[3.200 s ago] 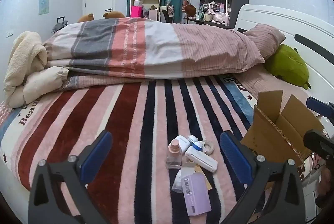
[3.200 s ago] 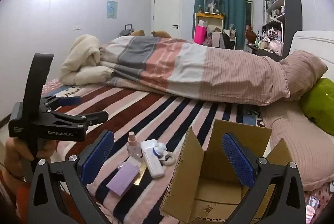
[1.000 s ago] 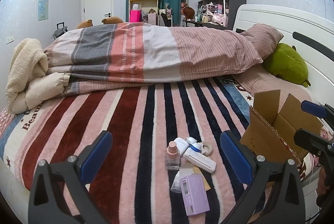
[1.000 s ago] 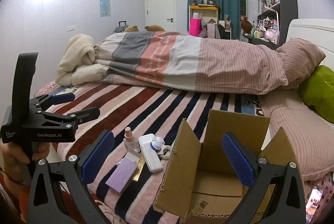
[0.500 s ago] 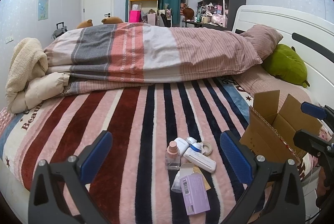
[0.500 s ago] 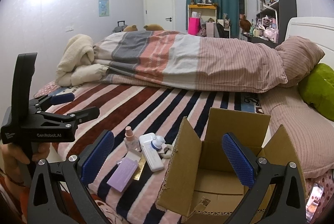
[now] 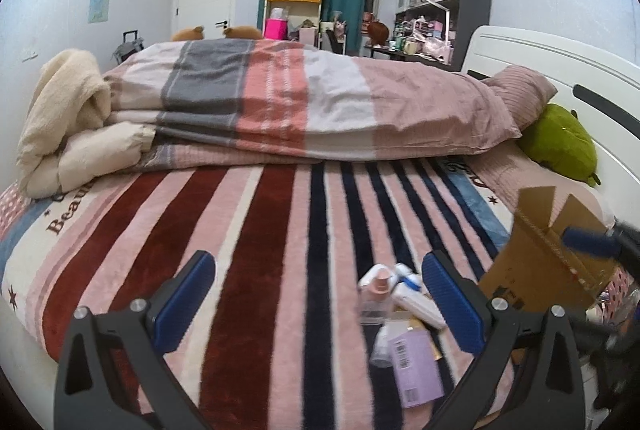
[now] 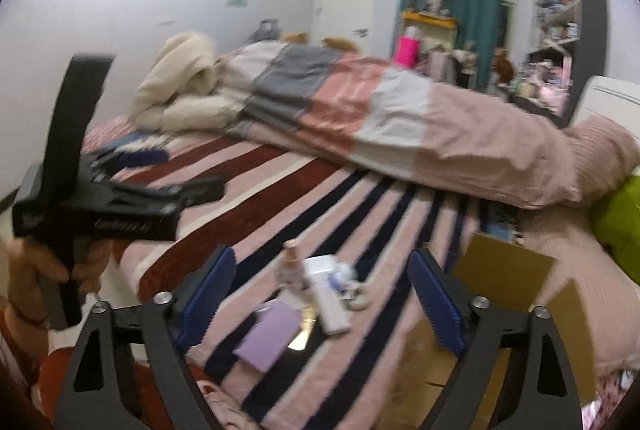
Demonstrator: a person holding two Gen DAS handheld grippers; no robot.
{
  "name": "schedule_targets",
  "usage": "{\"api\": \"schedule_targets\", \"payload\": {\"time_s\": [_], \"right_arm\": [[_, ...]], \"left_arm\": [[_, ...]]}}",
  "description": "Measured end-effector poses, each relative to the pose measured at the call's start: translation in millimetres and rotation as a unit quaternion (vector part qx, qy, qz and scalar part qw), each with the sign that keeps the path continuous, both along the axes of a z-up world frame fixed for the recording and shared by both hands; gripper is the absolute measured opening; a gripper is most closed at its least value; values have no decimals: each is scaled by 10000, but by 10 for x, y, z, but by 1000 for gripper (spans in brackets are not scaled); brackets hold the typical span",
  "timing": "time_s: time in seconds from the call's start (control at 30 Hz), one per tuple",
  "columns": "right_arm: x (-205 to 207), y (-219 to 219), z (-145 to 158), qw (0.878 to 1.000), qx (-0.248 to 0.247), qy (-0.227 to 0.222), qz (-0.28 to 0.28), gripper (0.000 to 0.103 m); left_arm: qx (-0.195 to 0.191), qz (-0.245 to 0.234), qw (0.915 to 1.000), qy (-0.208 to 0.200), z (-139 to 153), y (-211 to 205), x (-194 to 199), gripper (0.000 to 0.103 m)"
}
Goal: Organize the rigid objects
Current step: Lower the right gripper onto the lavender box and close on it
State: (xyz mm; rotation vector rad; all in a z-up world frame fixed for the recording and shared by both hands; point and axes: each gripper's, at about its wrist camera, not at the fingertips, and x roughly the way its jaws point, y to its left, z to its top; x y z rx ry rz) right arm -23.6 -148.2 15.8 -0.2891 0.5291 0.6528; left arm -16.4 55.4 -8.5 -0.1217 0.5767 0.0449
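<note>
A small pile of toiletries lies on the striped bedspread: a clear bottle with a pink cap, a white flat case, a lilac box and a white-and-blue container. An open cardboard box stands to their right. My left gripper is open and empty, the pile near its right finger. My right gripper is open and empty above the pile.
A folded striped duvet lies across the far half of the bed. A cream blanket sits far left. A pink pillow and a green plush lie at the white headboard. Shelves and a desk stand beyond.
My right gripper has swung left, from over the cardboard box to over the pile. My left gripper has shifted left, so the pile now sits by its right finger.
</note>
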Motion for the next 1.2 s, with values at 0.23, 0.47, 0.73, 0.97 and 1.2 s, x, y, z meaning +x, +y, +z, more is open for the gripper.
{"api": "schedule_targets", "payload": {"time_s": [0.23,0.47,0.73,0.97,1.2], "right_arm": [[170,551,-650,9908,-690,1108,354,79],[495,461,-1255,9678,-707,2409,-185,79],[629,465,-1494,9506,-612,3025,-335,60],[549,370,-1430,9613,-517,2700,-192,37],[448,417,-1248,9706,-518,2350,10,35]], "left_arm": [[-319,2,9992,259,-366,342,36,103],[-394,19,9981,482,-594,477,93,103],[-405,-286,9976,491,-628,408,92,103],[-473,-688,9950,548,-609,267,90,103],[-410,-1091,9917,542,-512,31,54,103]]}}
